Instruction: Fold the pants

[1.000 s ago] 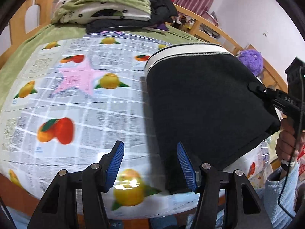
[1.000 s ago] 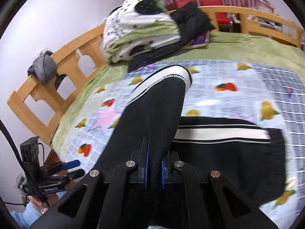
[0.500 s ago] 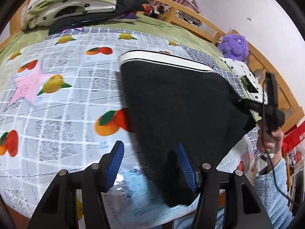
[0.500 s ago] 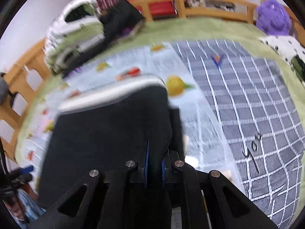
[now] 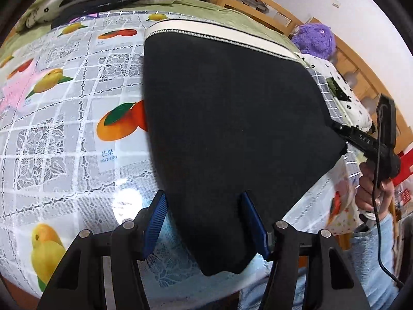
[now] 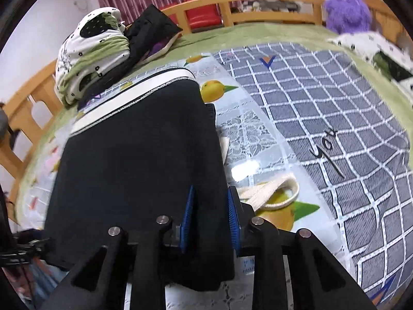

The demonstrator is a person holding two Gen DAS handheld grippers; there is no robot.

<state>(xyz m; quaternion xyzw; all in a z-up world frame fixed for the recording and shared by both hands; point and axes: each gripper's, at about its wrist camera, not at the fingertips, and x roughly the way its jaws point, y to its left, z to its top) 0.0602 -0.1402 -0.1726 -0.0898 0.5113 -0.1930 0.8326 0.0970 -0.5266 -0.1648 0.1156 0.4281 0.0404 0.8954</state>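
One pair of black pants [image 5: 232, 118] on the bed, folded over on itself, white waistband [image 5: 219, 35] toward the far side of the fruit-print cover [image 5: 64, 129], near edge hanging at the bed's front edge by the person.

Step, as I read it: fold just laid down, now the let-go. Right gripper [image 6: 209, 217] jaws opening, blue pads stand either side of the pants' near right corner w/ cloth between but not pinched. Left gripper [image 5: 206, 222] about half open, pads clear of the fabric on both sides; near left corner of the pants sits between them, nothing held.

Next move prob: back both grippers off w/o dragging cloth, then re-grip near edge or a side for another fold, or smooth it flat. Watch the drawstring [image 6: 271, 193] sticking out at the right corner, could snag.

Count: 1 pants, 2 grippers, 1 purple plush toy [image 6: 347, 10] at far right corner, 1 pile of bedding and dark clothes [image 6: 95, 51] at far left, 1 grey check sheet [image 6: 322, 103] on the right side.
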